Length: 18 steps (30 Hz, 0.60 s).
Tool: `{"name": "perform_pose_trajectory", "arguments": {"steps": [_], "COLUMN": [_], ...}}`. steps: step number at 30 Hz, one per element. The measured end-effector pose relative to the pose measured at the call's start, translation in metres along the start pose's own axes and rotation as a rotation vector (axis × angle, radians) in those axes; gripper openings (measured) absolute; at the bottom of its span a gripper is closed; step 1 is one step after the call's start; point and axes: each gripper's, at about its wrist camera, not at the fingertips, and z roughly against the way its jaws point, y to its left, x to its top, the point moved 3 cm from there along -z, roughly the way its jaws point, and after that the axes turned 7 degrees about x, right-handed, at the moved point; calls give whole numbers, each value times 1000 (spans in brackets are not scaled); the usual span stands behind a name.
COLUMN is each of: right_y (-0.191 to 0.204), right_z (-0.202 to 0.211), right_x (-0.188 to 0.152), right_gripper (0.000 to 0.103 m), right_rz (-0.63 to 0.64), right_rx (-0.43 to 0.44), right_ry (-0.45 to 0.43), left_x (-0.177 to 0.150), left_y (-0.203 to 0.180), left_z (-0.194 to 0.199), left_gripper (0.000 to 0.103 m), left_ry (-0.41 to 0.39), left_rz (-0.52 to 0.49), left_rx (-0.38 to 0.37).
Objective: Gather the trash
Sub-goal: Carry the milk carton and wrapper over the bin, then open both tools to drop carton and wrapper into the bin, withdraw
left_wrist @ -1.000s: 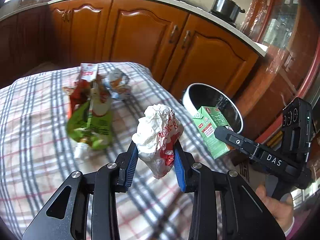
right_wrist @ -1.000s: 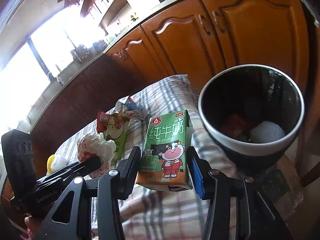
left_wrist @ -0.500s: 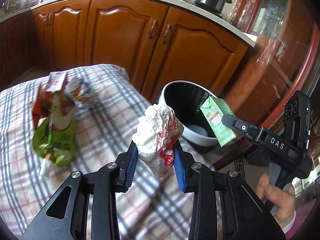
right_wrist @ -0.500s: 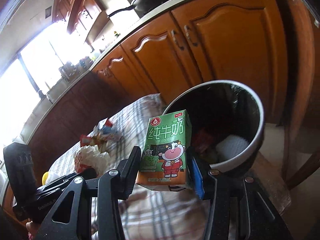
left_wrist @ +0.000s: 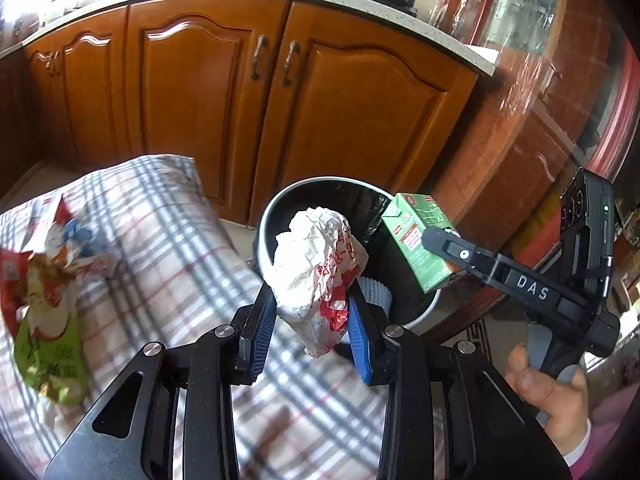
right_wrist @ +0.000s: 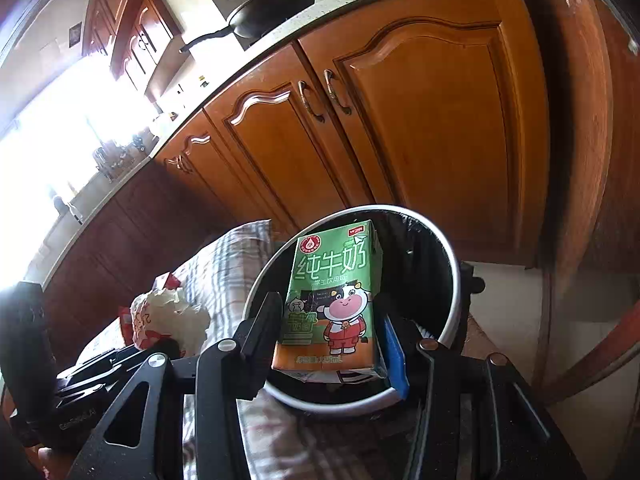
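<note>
Got my left tool (left_wrist: 312, 330) pinching a light, squishy paper wad (left_wrist: 316, 268) mid-body and my right tool (right_wrist: 332, 344) clamping the stiff milk carton (right_wrist: 334, 296) by its sides, both at the bin (right_wrist: 452, 280).

I see the bin (left_wrist: 267, 216) mouth open above its rim; the table (left_wrist: 168, 248) edge borders it on one side, cabinet doors (left_wrist: 360, 120) stand behind.
</note>
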Motion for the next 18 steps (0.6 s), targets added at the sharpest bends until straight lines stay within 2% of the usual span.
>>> {"name": "perform_pose_trajectory", "arguments": {"steps": [7, 18], "right_y": [-11, -21], "right_z": [-12, -21], "right_x": [5, 10], "right_gripper": [48, 48], "right_rz": [-8, -10], "right_rx": [2, -5], "right_ry": [28, 49], "left_x": [14, 17], "left_y": [-12, -19], "left_z": [-19, -38], "left_gripper": [32, 32], "left_ry": [21, 54], "left_rz": [-15, -31], "left_rx": [-2, 10]}}
